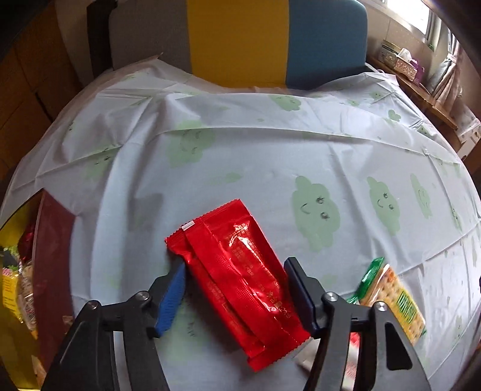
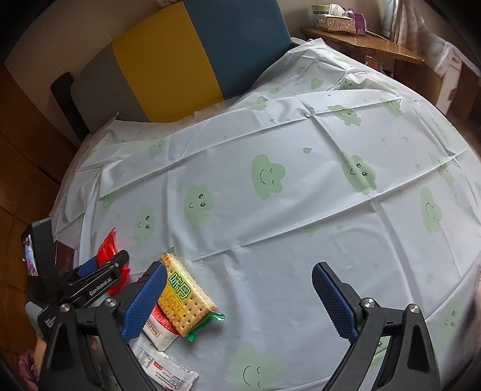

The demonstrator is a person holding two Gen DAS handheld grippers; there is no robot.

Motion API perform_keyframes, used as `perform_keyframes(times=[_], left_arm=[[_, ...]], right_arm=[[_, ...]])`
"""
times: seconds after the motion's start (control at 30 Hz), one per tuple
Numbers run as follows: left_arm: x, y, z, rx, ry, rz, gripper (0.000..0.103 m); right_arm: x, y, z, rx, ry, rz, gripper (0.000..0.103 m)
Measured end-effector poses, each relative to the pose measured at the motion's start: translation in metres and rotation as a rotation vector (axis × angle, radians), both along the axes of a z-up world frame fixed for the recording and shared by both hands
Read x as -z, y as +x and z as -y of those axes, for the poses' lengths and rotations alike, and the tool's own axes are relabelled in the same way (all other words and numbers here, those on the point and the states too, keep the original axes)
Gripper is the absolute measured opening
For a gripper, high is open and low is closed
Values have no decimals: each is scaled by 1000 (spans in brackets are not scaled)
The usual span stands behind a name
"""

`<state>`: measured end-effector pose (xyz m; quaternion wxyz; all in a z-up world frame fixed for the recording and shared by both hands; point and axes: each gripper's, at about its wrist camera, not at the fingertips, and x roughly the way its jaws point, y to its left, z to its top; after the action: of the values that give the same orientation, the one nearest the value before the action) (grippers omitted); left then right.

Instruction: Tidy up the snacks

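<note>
A red foil snack packet (image 1: 240, 279) lies on the cloud-print tablecloth (image 1: 270, 156) between the open jaws of my left gripper (image 1: 234, 270); whether the blue pads touch it I cannot tell. A cracker packet with green ends (image 1: 390, 297) lies to its right. In the right wrist view the cracker packet (image 2: 186, 297) lies beside the left finger of my open, empty right gripper (image 2: 240, 279), resting partly on a red-and-white packet (image 2: 160, 326). A white packet (image 2: 168, 370) lies nearer. The left gripper (image 2: 102, 270) and the red packet (image 2: 108, 243) show at left.
A container of snacks (image 1: 21, 288) sits beyond the table's left edge, next to a dark red panel (image 1: 54, 255). A grey, yellow and blue panel (image 1: 240, 42) stands behind the table. A wooden shelf with tissue boxes (image 2: 339, 21) is at the back right.
</note>
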<state>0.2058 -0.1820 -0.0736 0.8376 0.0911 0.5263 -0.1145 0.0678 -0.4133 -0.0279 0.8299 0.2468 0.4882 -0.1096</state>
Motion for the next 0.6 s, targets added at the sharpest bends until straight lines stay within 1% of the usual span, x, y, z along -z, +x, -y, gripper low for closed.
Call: perform_keyframes(times=[0.1,0.17,0.3,0.37,0.43,0.5,0.57,0.6], left_arm=[[-8,-9,-14,-1,8,13,65],[-14,-26,-18,33,22,28,65],[-20,-67,-19,111,39,51,65],[-23,-89,-23,149,34,53,65],[-22,-110,-22,185,31,59,65],[-23,-128,-23,222,26,63,65],[-20,-142,-28,239,29,66,65],[-20,-151,-32,251,21,68,65]], right_arm=[[4,2,-1,-11,9,-9,98],[8,4,-4,-33,35,-18,98],[13,8,-13,-79,51,-26,98],[16,9,-18,-101,64,-30,98],[15,10,-23,-143,91,-15,97],[9,10,-37,-218,104,22,92],[6,10,-51,-284,102,32,85],[7,11,-60,-333,110,32,74]])
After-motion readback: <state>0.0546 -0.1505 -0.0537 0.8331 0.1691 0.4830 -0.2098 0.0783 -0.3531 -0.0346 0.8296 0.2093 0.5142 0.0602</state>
